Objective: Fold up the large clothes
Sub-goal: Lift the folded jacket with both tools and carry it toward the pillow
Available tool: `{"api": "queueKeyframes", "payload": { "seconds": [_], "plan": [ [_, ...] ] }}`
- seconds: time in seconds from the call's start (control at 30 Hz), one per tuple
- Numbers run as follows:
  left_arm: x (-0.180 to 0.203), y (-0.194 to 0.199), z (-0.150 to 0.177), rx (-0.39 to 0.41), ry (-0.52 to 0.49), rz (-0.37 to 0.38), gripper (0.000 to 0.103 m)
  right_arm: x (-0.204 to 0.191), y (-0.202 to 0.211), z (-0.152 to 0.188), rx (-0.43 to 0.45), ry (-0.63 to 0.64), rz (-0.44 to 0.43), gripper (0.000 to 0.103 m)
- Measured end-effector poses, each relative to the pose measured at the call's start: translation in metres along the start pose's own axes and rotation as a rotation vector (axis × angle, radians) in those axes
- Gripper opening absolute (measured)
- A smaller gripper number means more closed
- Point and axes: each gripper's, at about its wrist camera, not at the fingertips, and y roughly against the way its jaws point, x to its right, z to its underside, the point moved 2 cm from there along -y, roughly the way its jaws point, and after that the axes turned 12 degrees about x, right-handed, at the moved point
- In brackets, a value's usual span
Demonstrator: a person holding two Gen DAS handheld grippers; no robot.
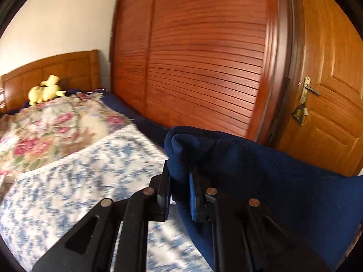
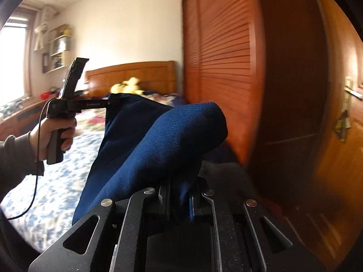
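Note:
A large navy blue garment [image 1: 261,176] hangs in the air between my two grippers, above the bed. My left gripper [image 1: 180,181] is shut on one edge of it; the cloth bunches over the fingertips and drapes to the right. In the right wrist view my right gripper [image 2: 179,195] is shut on another part of the garment [image 2: 163,140], which rises in a fold over the fingers. The left gripper [image 2: 111,102] shows there too, held in a hand at the left, pinching the far corner.
A bed with a blue-and-white patterned cover [image 1: 79,192] lies below. A floral quilt [image 1: 45,131] and a yellow plush toy [image 1: 45,90] sit near the wooden headboard [image 1: 52,72]. A slatted wooden wardrobe [image 1: 204,68] and a door [image 1: 329,102] stand to the right.

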Motion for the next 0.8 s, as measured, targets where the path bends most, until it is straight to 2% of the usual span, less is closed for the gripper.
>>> {"api": "queueKeyframes", "payload": {
  "seconds": [0.1,0.2,0.27,0.37,0.47,0.5,0.57,0.63,0.7,0.8],
  "plan": [
    [0.026,-0.022,0.005,-0.031,-0.051,0.042,0.013,0.026,0.008,0.006,-0.001,-0.022,0.063,0.008],
    [0.049,-0.04,0.023,-0.119,-0.121,0.1,0.015,0.041,0.014,0.023,-0.025,-0.036,0.126,0.008],
    [0.061,-0.044,0.034,-0.16,-0.165,0.101,0.018,0.048,0.013,0.034,-0.054,-0.043,0.148,0.009],
    [0.068,-0.042,0.046,-0.181,-0.214,0.078,0.02,0.056,0.005,0.055,-0.121,-0.076,0.171,0.011],
    [0.066,-0.029,0.051,-0.182,-0.228,0.082,0.026,0.059,0.01,0.069,-0.147,-0.071,0.2,0.02],
    [0.064,-0.021,0.051,-0.175,-0.231,0.081,0.027,0.058,0.013,0.07,-0.156,-0.057,0.232,0.031],
    [0.063,-0.007,0.052,-0.155,-0.221,0.107,0.029,0.062,0.023,0.07,-0.157,-0.039,0.27,0.045],
    [0.06,0.008,0.054,-0.139,-0.216,0.129,0.033,0.066,0.036,0.064,-0.14,-0.035,0.301,0.048],
    [0.061,0.027,0.057,-0.126,-0.231,0.155,0.034,0.07,0.048,0.053,-0.117,-0.029,0.341,0.052],
    [0.066,0.055,0.062,-0.102,-0.271,0.179,0.035,0.07,0.057,0.034,-0.066,-0.026,0.349,0.053]
  ]
}}
